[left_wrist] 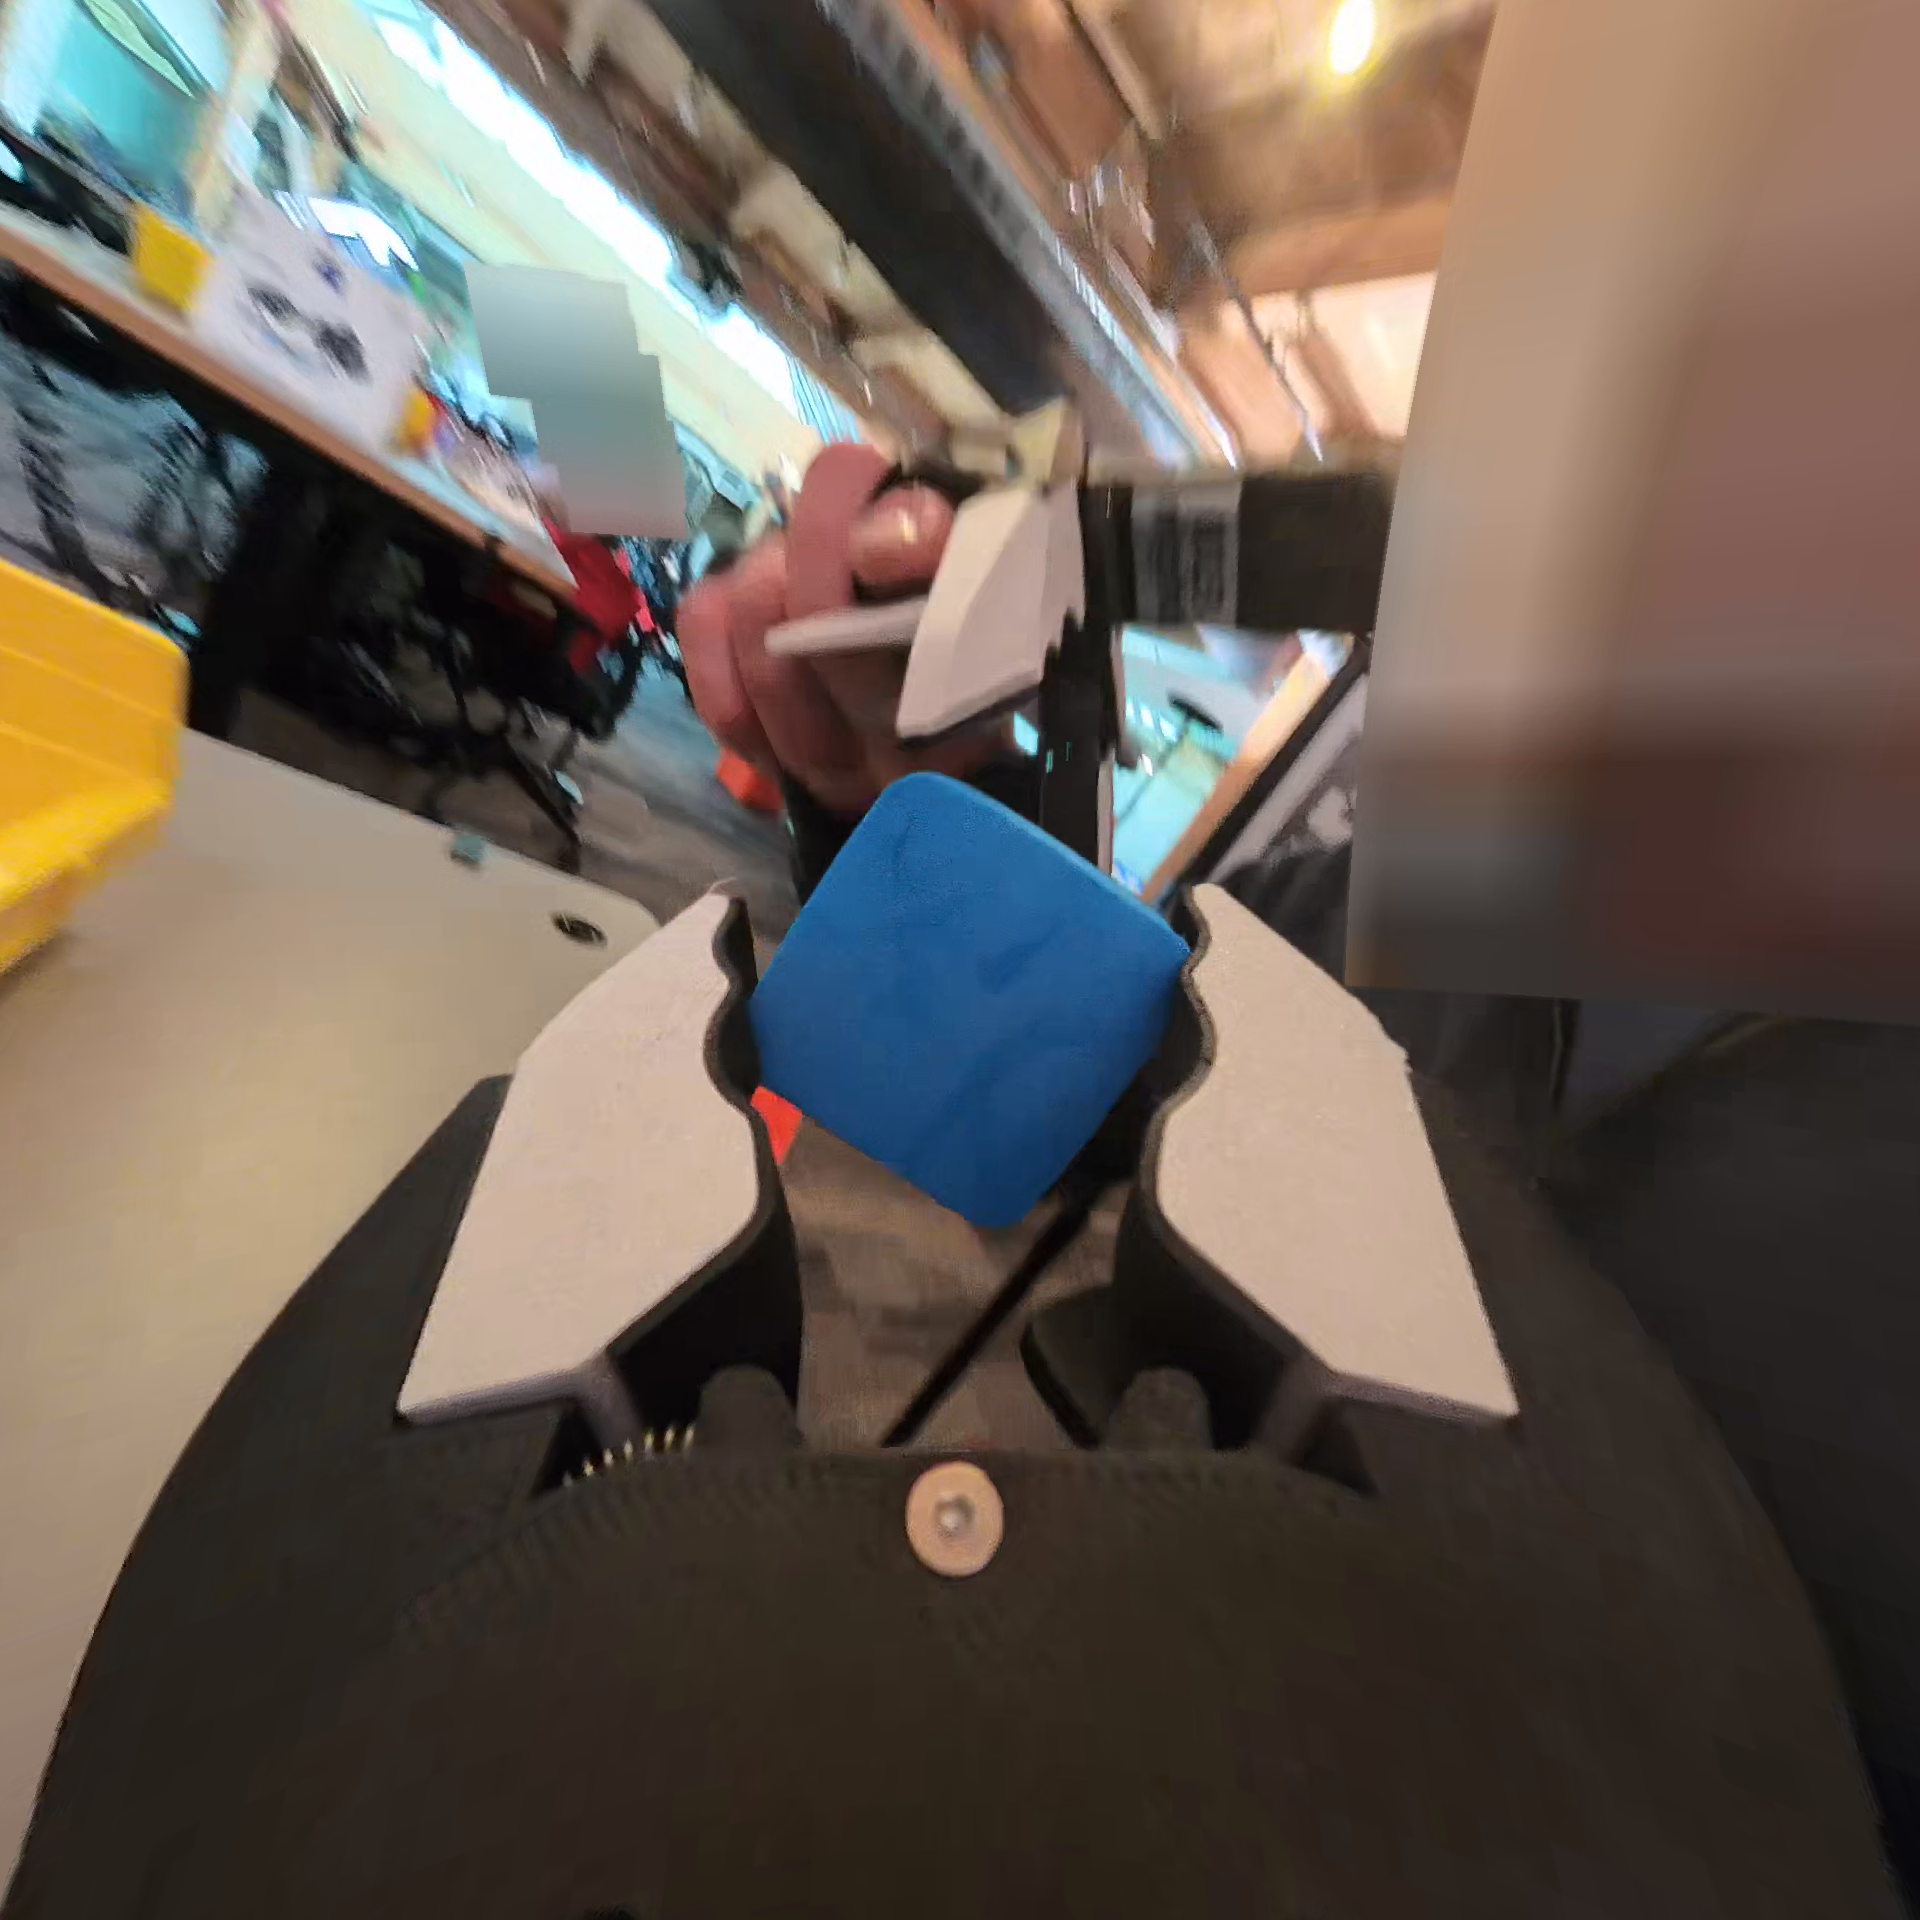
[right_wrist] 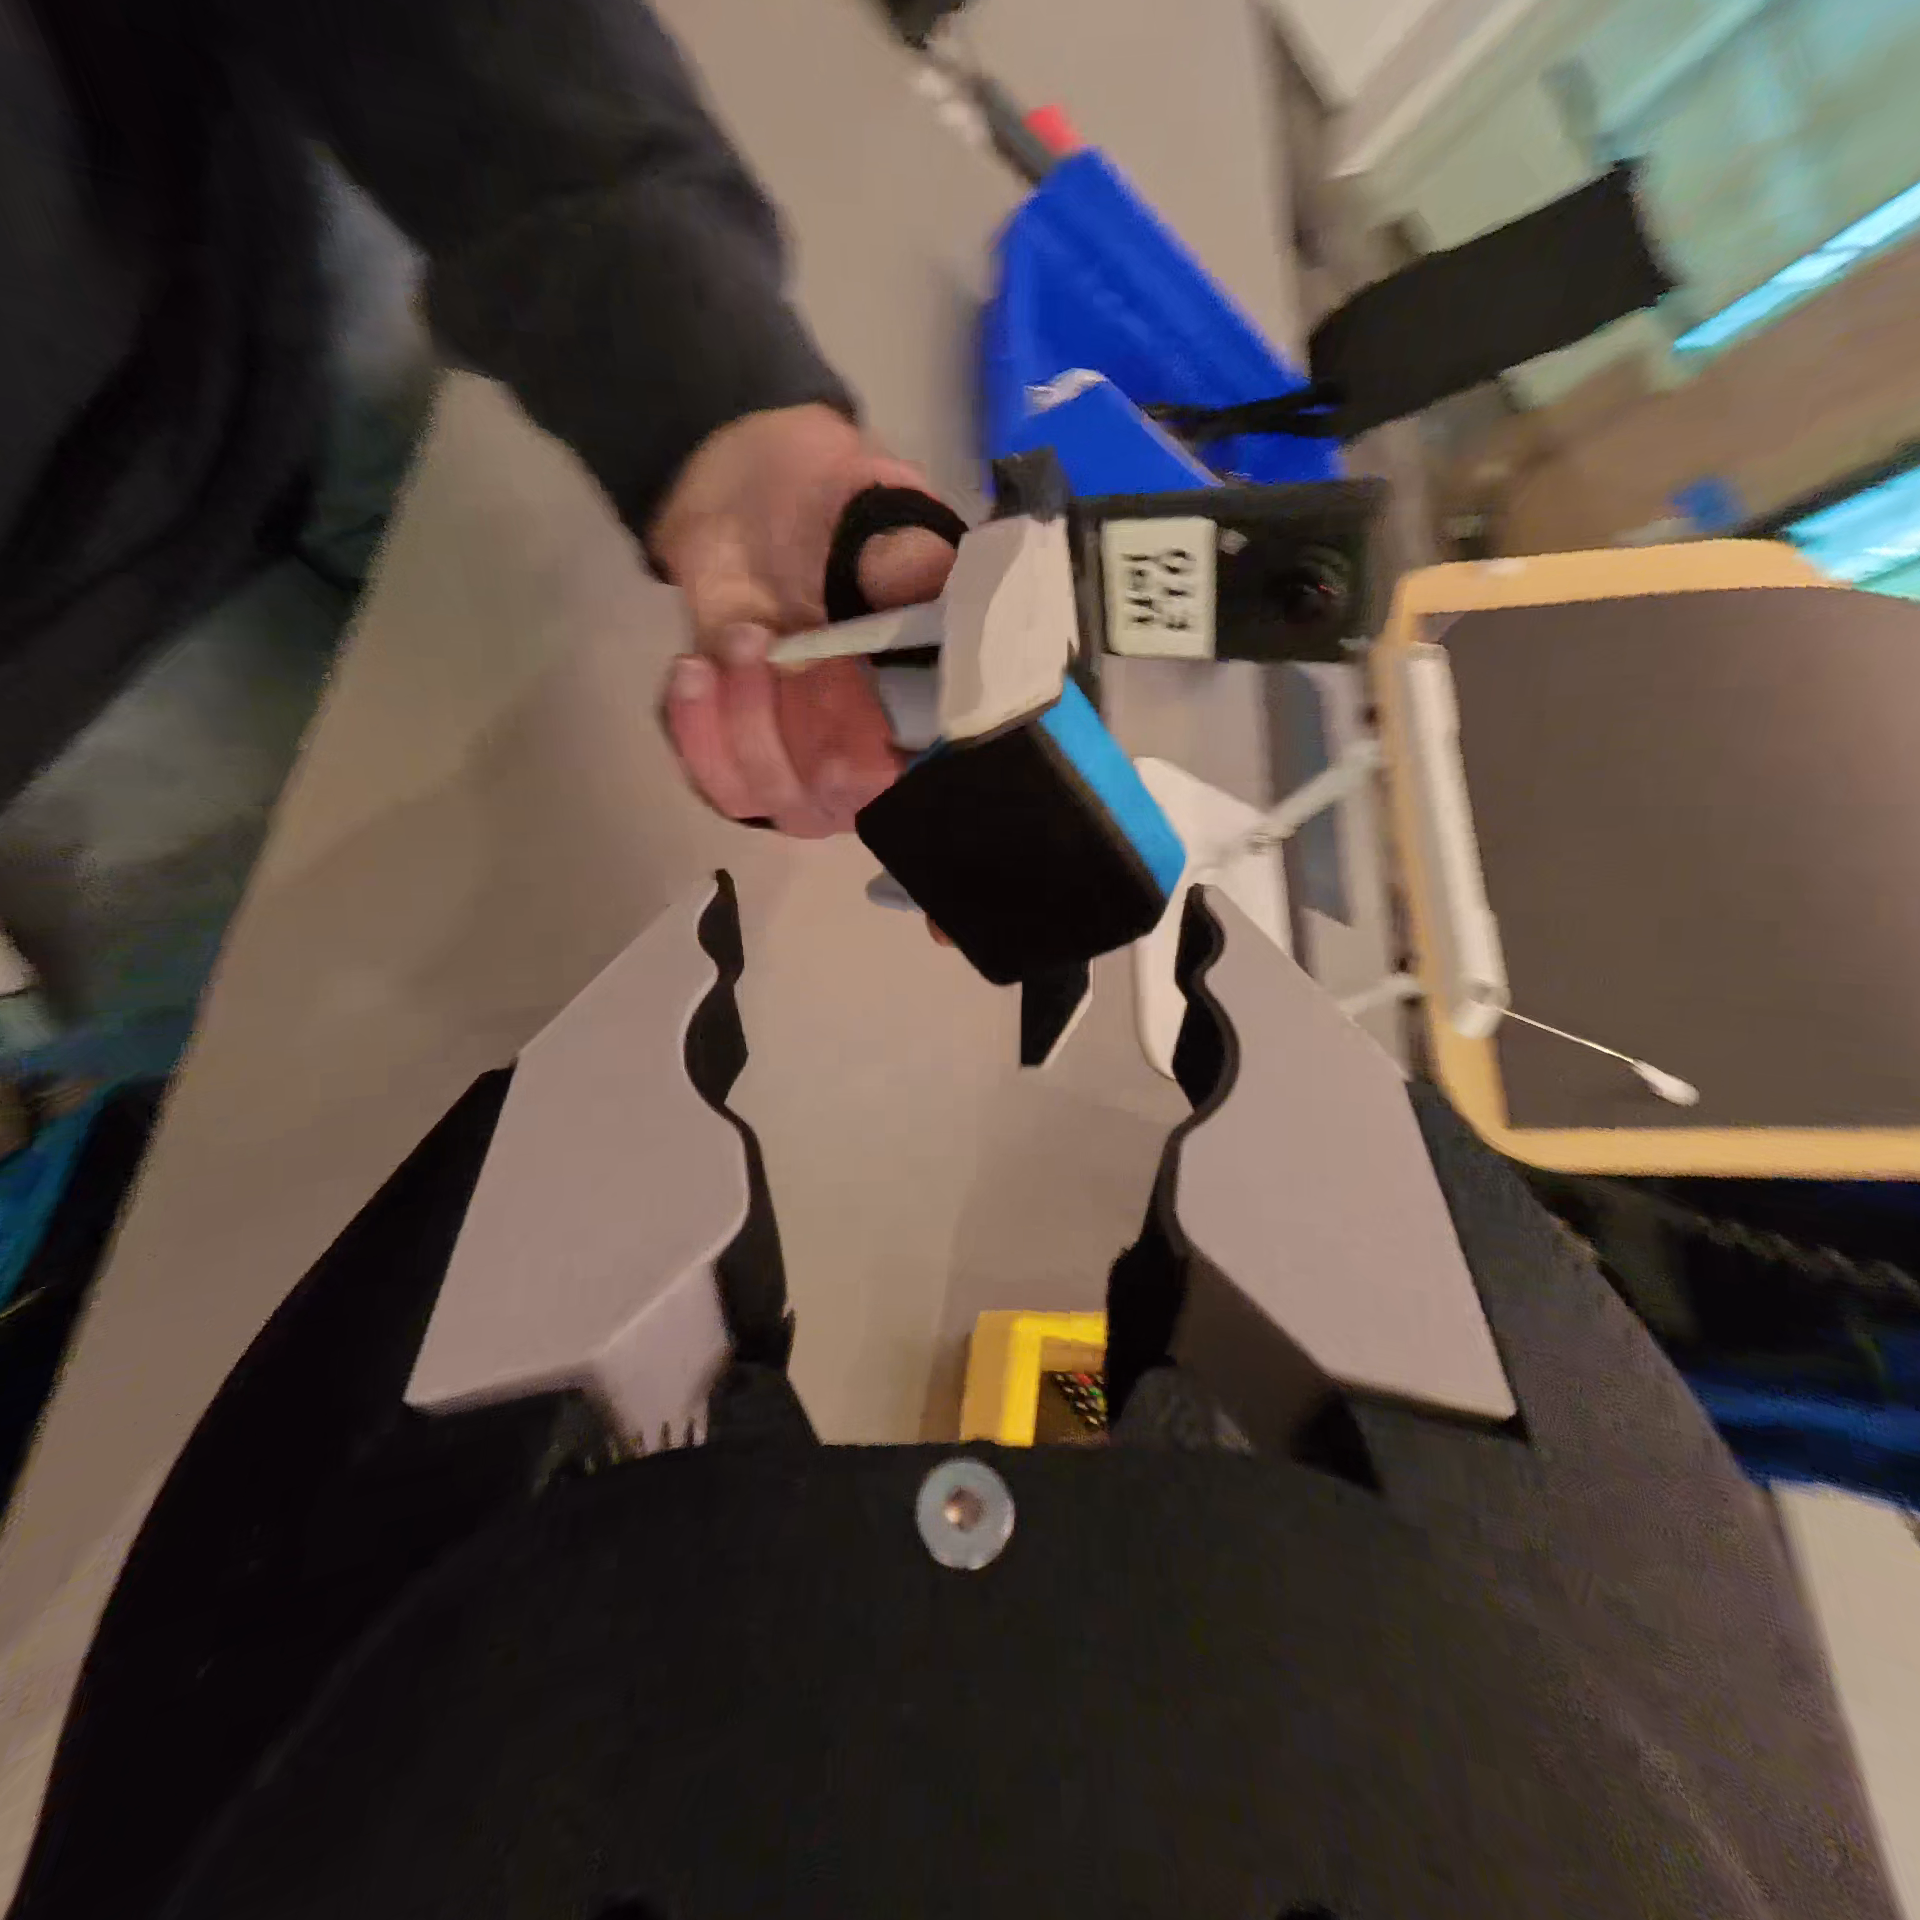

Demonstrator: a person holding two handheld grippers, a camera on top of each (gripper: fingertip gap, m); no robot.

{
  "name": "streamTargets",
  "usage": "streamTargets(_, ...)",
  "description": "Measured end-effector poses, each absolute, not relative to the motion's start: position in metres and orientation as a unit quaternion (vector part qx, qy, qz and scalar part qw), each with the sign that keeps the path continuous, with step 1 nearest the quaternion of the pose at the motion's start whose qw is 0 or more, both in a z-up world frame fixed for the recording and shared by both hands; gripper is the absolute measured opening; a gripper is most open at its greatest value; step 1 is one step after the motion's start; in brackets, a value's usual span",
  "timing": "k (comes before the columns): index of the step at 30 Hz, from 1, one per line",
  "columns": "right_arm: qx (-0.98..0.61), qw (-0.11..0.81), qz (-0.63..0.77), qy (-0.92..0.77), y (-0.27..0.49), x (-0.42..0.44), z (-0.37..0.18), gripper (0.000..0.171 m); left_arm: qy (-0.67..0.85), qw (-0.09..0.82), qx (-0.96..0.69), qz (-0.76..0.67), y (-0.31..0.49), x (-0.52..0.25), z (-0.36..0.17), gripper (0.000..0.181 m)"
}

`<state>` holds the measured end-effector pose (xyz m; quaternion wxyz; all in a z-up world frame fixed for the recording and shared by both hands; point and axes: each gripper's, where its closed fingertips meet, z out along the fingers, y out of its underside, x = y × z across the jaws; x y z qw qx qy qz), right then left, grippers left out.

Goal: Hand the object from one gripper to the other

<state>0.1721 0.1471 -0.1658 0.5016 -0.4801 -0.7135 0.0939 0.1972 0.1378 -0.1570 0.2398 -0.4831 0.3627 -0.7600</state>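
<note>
The left gripper [left_wrist: 966, 997] pinches a blue block [left_wrist: 961, 997] between its grey, wavy-edged fingers [left_wrist: 623, 1143], the block tilted on a corner. It looks like soft foam with rounded corners; from the right wrist view its other face is black [right_wrist: 1003, 862], with a blue layer along one edge. The right gripper [right_wrist: 961, 997] faces it with its fingers spread and nothing between them, the block just beyond their tips. Both grippers have matte black, grainy bodies with a metal screw at the middle.

A hand [right_wrist: 769, 665] in a dark sleeve holds the left gripper's handle. Under the right gripper lies the pale grey counter [right_wrist: 436, 831], and between the fingers' bases a small yellow box [right_wrist: 1003, 1371] shows; its contents are too blurred to tell. A yellow bin [left_wrist: 73, 769] stands at the counter's edge in the left wrist view, its inside hidden. Farther off a blue bin [right_wrist: 1101, 312] is blurred, and a wood-rimmed board with a dark face [right_wrist: 1662, 852] lies to the side.
</note>
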Motion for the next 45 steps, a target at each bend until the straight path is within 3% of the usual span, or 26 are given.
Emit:
streamTargets(3, -0.485, 0.589, 0.039, -0.645, 0.157, 0.167, -0.163, 0.086, 0.292, 0.276, -0.470, -0.785, 0.155, 0.191, -0.142, 0.075)
streamTargets(7, -0.480, 0.685, -0.024, -0.548, 0.168, 0.169, -0.150, 0.073, 0.241, 0.297, -0.459, -0.802, 0.162, 0.192, -0.133, 0.077)
streamTargets(14, -0.475, 0.750, -0.076, -0.454, 0.168, 0.160, -0.140, 0.052, 0.166, 0.334, -0.452, -0.810, 0.171, 0.195, -0.125, 0.078)
streamTargets(27, -0.495, 0.762, -0.055, -0.414, 0.173, 0.159, -0.136, 0.020, 0.108, 0.346, -0.440, -0.822, 0.171, 0.194, -0.118, 0.076)
streamTargets(37, -0.484, 0.679, 0.035, -0.551, 0.167, 0.174, -0.147, 0.019, 0.200, 0.365, -0.532, -0.738, 0.179, 0.190, -0.139, 0.088)
streamTargets(45, -0.519, 0.593, -0.081, -0.610, 0.183, 0.194, -0.161, 0.019, 0.312, 0.450, -0.608, -0.575, 0.190, 0.181, -0.147, 0.085)
